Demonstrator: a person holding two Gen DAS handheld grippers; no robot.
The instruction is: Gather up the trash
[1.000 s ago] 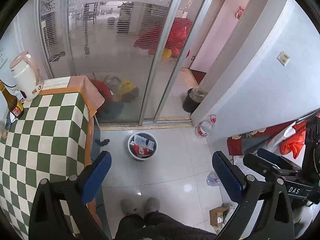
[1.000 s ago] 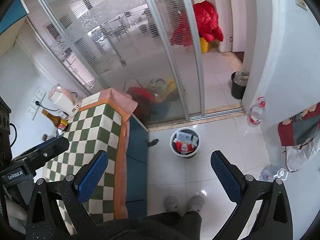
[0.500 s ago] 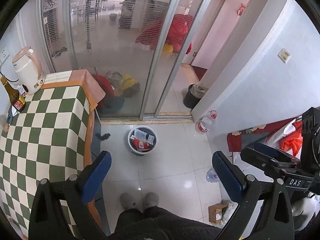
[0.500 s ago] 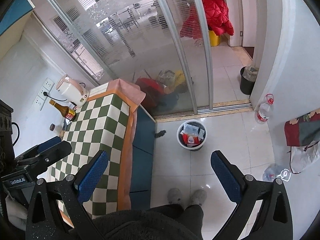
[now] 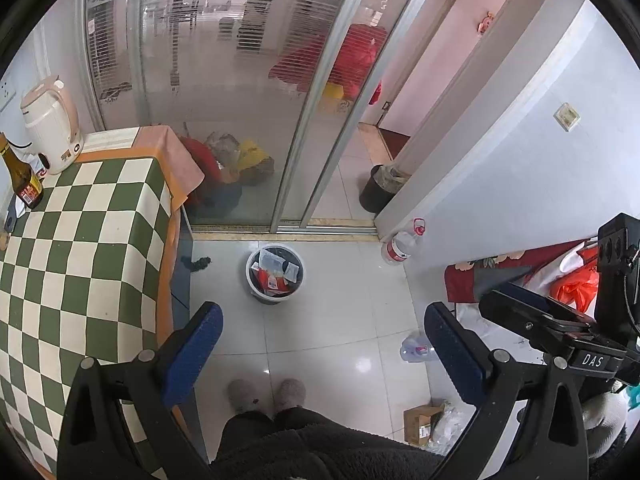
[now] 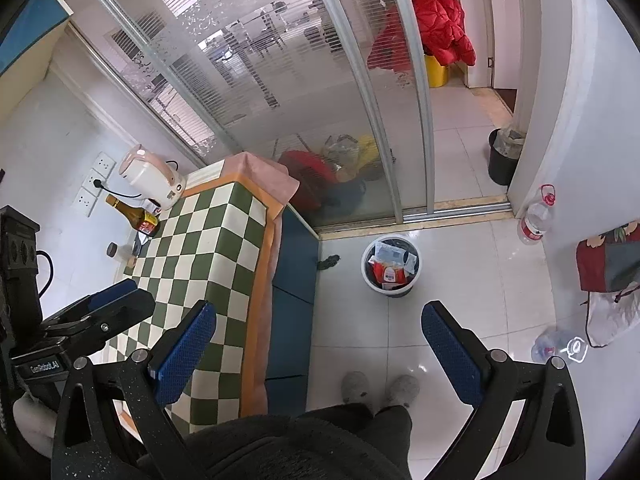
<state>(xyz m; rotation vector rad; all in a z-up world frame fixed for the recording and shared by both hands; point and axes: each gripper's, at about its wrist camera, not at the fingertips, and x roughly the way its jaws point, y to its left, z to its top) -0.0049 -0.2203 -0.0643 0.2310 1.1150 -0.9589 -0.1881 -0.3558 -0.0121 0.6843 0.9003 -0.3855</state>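
Both wrist fisheyes look steeply down from high above the floor, well away from it, sharing the trash bucket (image 5: 274,276) (image 6: 391,266), checkered desk (image 5: 80,248) (image 6: 208,248) and glass door (image 5: 240,92) (image 6: 280,92).

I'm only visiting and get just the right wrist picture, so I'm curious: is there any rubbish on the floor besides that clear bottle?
Observer: Yes. A cardboard box lies on the floor, to the right of the person's slippers.
Operator: Anything next to it?
Observer: Crumpled clear plastic lies against its right side.
Operator: And over by the flowered cloth?
Observer: An orange bag lies just to the right of it, outside your picture.
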